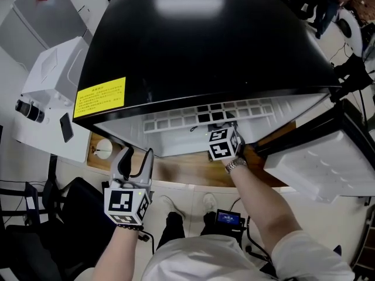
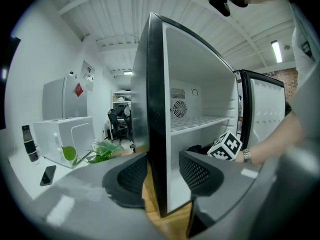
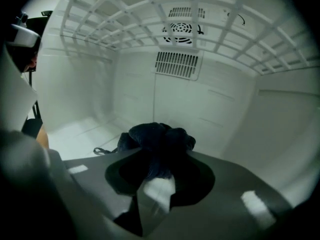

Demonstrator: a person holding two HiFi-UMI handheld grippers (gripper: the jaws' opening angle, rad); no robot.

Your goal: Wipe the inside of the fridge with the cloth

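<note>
inside the white fridge (image 3: 210, 109), right tongs (image 3: 160, 168) clamp the cloth (image 3: 159, 136) (dark, bunched).

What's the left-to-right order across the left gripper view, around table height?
Phone → plant → fridge side wall → right tool's marker cube → fridge door.

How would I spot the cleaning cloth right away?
Look inside the open black fridge, below its white grid shelf. The cloth is the dark crumpled bundle pinched in the right gripper, the only soft, dark thing in that white interior.
</note>
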